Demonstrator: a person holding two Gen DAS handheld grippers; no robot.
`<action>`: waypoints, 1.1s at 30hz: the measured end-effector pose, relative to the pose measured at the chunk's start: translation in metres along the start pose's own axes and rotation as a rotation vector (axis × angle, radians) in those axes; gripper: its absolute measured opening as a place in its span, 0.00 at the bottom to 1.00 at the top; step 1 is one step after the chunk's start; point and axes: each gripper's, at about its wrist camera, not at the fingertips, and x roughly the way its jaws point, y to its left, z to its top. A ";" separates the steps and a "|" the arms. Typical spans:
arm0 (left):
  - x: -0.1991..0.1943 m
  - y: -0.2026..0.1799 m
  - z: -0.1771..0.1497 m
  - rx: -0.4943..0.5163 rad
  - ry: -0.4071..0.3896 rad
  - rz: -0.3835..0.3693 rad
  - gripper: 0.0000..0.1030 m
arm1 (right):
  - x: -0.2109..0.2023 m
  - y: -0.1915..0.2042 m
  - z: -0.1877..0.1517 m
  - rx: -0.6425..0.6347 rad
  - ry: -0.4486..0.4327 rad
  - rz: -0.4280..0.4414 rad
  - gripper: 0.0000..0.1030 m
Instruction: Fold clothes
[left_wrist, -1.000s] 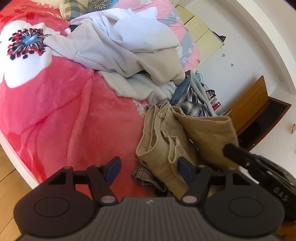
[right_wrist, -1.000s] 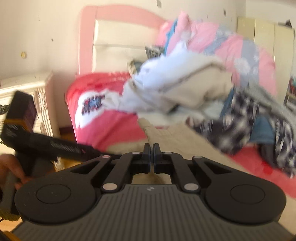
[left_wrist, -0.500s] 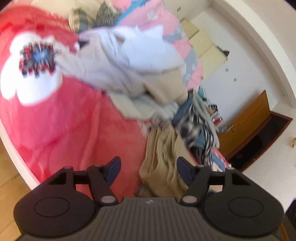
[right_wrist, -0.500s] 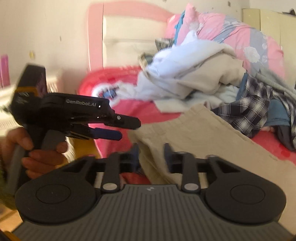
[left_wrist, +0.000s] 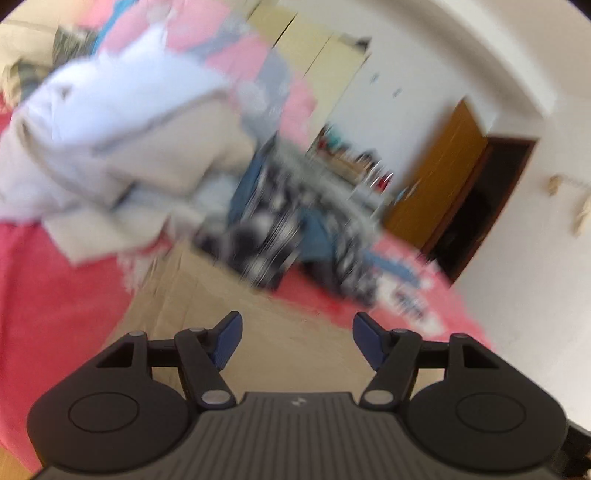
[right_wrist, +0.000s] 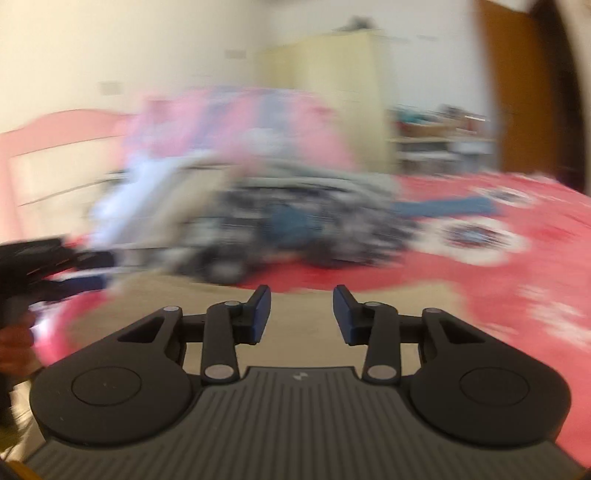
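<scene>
Khaki trousers (left_wrist: 192, 295) lie spread on the red bed, right under both grippers; in the right wrist view the trousers (right_wrist: 177, 295) show as a tan patch. My left gripper (left_wrist: 296, 325) is open above them with nothing between its blue pads. My right gripper (right_wrist: 301, 295) has its jaws apart and closing, with only air between the pads and the tan cloth below. Both views are blurred by motion. Behind lie a white and beige heap (left_wrist: 122, 129) and a plaid shirt (left_wrist: 266, 229). At the left edge of the right wrist view is the left gripper (right_wrist: 85, 269), held by a hand (right_wrist: 14, 347).
The red flowered blanket (right_wrist: 480, 295) covers the bed, with a pink headboard (right_wrist: 55, 147) at the left. A cream wardrobe (left_wrist: 314, 62) and a cluttered shelf stand behind the bed. A brown door (left_wrist: 436, 184) stands open at the right.
My right gripper has gone from shut to apart and swung right along the bed. The left gripper has moved over the trousers, which now lie flatter. Both views have turned blurry.
</scene>
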 end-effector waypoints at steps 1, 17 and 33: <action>0.010 0.003 -0.004 0.015 0.021 0.060 0.58 | 0.000 -0.012 -0.009 -0.003 0.028 -0.043 0.26; 0.081 -0.053 0.009 0.261 0.157 0.230 0.59 | -0.009 -0.067 -0.063 -0.003 0.003 -0.022 0.26; -0.011 -0.109 -0.017 0.349 0.074 0.051 0.66 | -0.082 -0.158 -0.080 0.514 0.046 0.082 0.29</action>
